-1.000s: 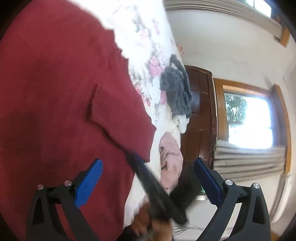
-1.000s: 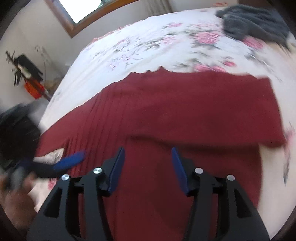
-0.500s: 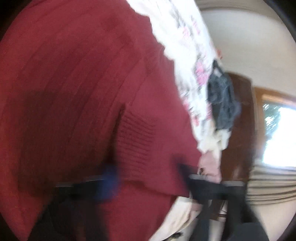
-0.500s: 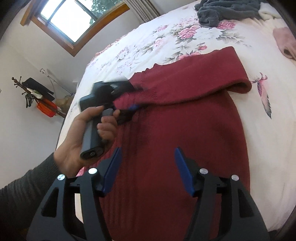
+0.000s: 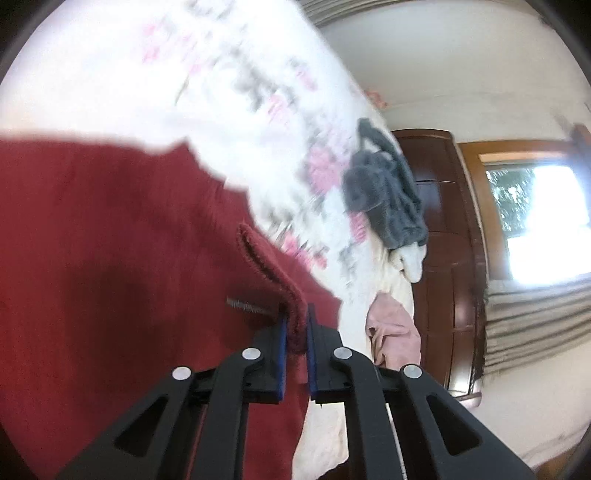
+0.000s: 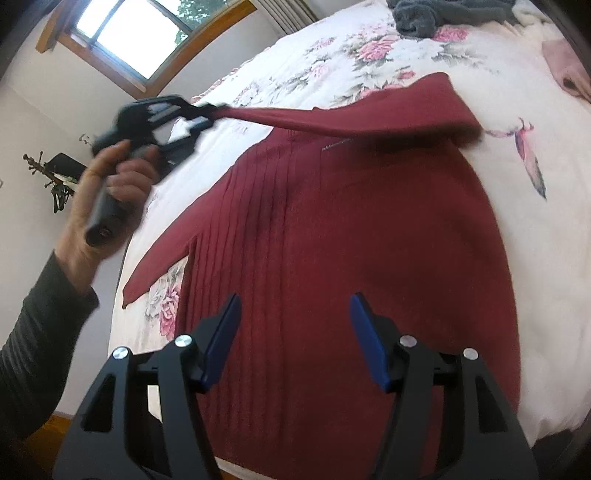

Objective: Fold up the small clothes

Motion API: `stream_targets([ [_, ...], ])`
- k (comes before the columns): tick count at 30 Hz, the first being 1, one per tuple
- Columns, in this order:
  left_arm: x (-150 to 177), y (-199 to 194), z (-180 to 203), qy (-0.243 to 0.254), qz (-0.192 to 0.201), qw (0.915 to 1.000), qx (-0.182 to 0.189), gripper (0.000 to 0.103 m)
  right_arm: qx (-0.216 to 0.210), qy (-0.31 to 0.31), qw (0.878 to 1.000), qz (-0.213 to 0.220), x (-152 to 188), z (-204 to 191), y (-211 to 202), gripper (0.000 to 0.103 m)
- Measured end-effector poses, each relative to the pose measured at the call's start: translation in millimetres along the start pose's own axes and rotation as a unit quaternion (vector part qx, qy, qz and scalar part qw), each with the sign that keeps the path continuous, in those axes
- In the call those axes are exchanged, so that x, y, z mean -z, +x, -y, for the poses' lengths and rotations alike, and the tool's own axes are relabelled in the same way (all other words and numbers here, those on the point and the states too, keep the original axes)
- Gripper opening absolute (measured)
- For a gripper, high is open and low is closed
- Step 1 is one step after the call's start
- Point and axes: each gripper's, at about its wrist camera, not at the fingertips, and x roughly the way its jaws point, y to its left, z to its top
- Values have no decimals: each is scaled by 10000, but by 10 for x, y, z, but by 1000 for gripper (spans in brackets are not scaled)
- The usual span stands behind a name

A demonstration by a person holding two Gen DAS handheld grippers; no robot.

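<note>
Floral bedspread [image 6: 509, 206] — left gripper [image 5: 294, 330] pinching sweater [image 6: 332, 236]

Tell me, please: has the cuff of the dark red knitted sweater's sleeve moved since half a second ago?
Yes. In the right wrist view, the left claw has pulled the cuff up and outward, from the dark red knitted sweater toward the window.

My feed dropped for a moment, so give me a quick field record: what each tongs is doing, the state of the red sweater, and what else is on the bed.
left tongs: shut on the sleeve cuff, lifting it
right tongs: open, holding nothing, above the sweater's lower body
red sweater: flat on the floral bedspread; one sleeve lifted and stretched across the chest, other sleeve lying out to the side
other clothes: grey garment and pink garment at the far end, unfolded
</note>
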Motion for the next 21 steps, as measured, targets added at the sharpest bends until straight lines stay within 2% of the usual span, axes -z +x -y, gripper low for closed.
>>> stream_targets([
  [4,-126,-348,27,438,167,9988,-130,8,2,53,9999,-94,52,-14,16,61],
  [8,-167,-546,-313,456,235,9978,-413,7,39,48,9998,-182,86,4,51,61],
  [14,-58,-609,-1124,-33,233,9970,-736,7,71,57,9998,-202,55,19,80,62],
  [16,2,-538,-1378,-186,173,9952,-949,9,90,56,9997,-226,51,21,107,62],
  [17,17,-513,-1485,-305,172,9931,-1122,10,88,61,9997,-238,51,18,118,62],
  [18,32,-497,-1616,-499,178,9901,-1297,15,78,55,9996,-250,50,12,128,62],
  [20,49,-531,-1746,-844,311,9825,-1629,16,88,33,9996,-262,67,7,135,62],
  [21,72,-613,-1756,-965,494,9814,-1587,23,88,28,9996,-262,67,1,134,62],
])
